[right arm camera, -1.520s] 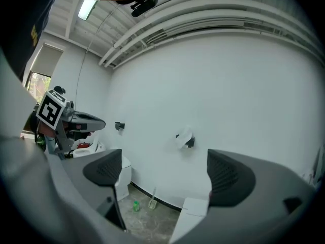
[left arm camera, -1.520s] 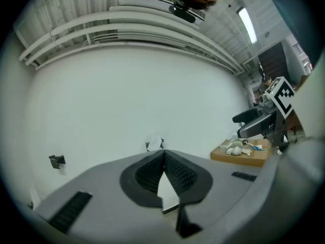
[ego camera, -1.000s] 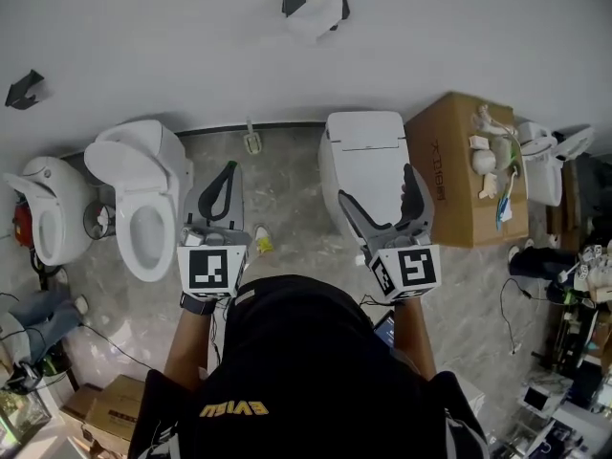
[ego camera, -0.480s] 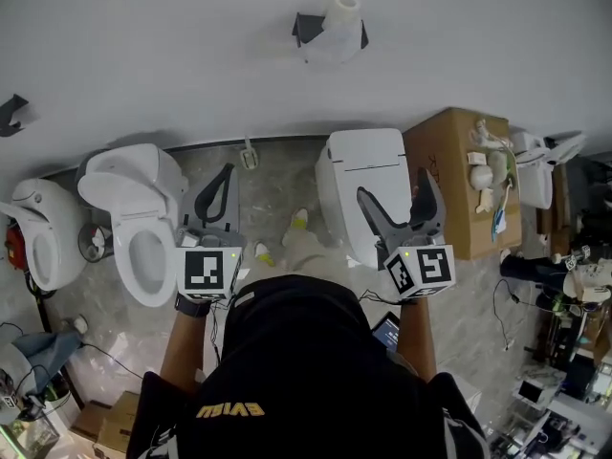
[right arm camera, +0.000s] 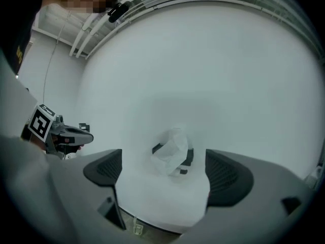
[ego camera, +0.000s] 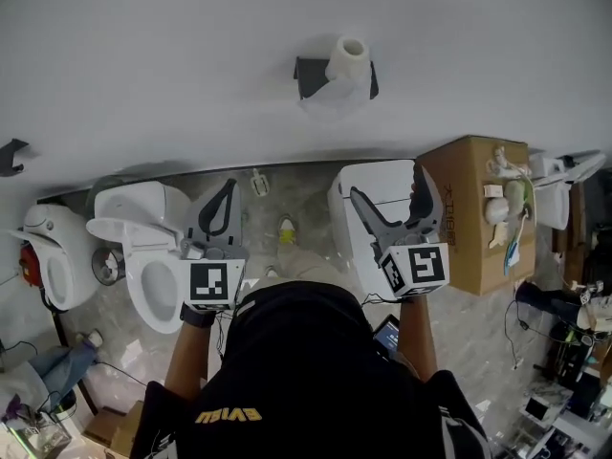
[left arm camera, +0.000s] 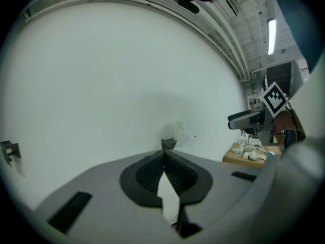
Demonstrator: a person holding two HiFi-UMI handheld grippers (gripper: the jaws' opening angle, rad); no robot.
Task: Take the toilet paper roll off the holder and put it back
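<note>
Two empty grippers: right gripper [ego camera: 387,185] gaped wide, left gripper [ego camera: 228,187] was pinched closed. Roll [ego camera: 349,60] sat on its holder [ego camera: 308,76] straight ahead of the right one, well apart, with bare wall [ego camera: 172,55] all around it.

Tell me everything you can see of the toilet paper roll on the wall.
The toilet paper roll is white, soft-looking paper, and the head view looks into its hollow core. It sits on a black holder fixed to the white wall. A loose, crumpled tail hangs down in front, clearest in the right gripper view. Only the holder touches it. The right gripper, jaws apart, points at it without reaching it.
</note>
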